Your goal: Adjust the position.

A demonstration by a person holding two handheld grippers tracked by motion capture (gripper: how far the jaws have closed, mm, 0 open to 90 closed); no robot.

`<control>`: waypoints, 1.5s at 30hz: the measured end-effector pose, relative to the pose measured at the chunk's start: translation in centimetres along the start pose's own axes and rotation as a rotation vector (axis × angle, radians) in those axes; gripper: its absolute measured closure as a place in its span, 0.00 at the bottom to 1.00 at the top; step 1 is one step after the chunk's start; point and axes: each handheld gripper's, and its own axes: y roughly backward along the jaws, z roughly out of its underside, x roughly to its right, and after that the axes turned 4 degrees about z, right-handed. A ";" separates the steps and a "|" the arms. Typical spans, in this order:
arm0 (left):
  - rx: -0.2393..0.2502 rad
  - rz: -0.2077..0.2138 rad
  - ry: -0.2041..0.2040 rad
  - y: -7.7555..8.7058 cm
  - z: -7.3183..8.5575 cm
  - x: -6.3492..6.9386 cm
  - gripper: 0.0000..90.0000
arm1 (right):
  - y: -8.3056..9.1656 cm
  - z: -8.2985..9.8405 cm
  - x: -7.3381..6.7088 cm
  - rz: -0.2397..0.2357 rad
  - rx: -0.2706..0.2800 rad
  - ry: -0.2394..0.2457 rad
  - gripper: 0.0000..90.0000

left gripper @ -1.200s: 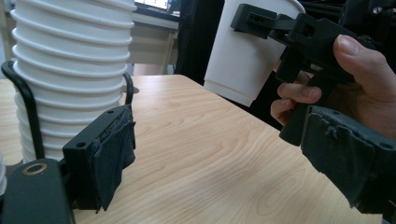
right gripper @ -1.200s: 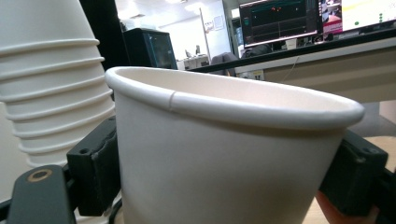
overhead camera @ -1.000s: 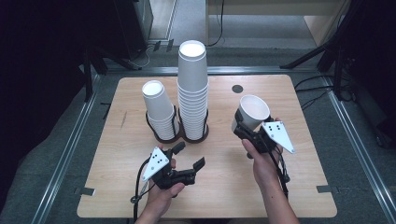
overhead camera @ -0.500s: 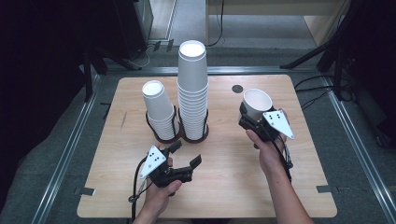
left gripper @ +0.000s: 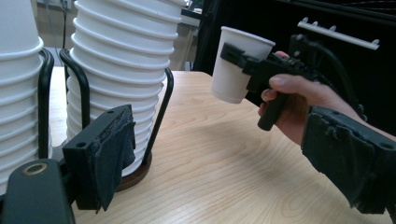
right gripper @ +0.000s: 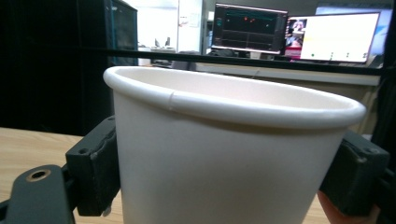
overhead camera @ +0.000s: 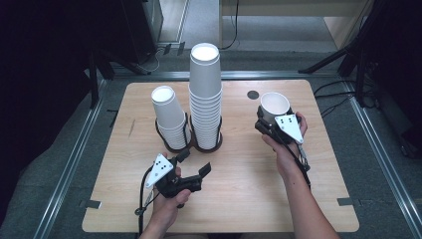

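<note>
My right gripper point(overhead camera: 271, 119) is shut on a white paper cup point(overhead camera: 275, 103), gripping its wall from both sides and holding it upright just above the table's right half. Its jaws have just eased open slightly, with the cup point(right gripper: 224, 158) still pressed between them. In the left gripper view the cup point(left gripper: 237, 65) hangs clear of the wood. My left gripper point(overhead camera: 194, 163) rests open and empty near the front of the table, pointing at the cup stacks. A tall stack of white cups point(overhead camera: 205, 94) and a shorter stack point(overhead camera: 169, 115) stand in black wire holders point(overhead camera: 206, 145).
The wooden table point(overhead camera: 239, 199) has bare wood between the stacks and the right hand. A small dark round mark point(overhead camera: 253, 94) lies near the far edge. Metal rails point(overhead camera: 74, 164) run along both sides of the table, and monitors point(right gripper: 299, 37) glow beyond.
The right hand has carried the cup a little farther away and to the right, and the cup has turned from tilted to upright. The left gripper has stayed put.
</note>
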 end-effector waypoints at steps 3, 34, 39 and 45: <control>0.001 -0.005 0.000 0.1 0.0 -0.1 0.11 | -0.6 1.0 0.1 0.016 0.010 0.014 0.15; -0.016 -0.019 0.011 0.0 0.0 -0.4 0.11 | -3.7 5.0 0.3 0.060 -0.080 0.028 0.15; -0.015 -0.019 0.012 0.0 0.0 -0.4 0.11 | -3.6 5.3 0.4 0.059 -0.091 0.037 0.15; -0.023 -0.021 0.010 -0.1 0.1 -0.5 0.11 | -3.6 5.3 0.5 0.061 -0.109 0.032 0.15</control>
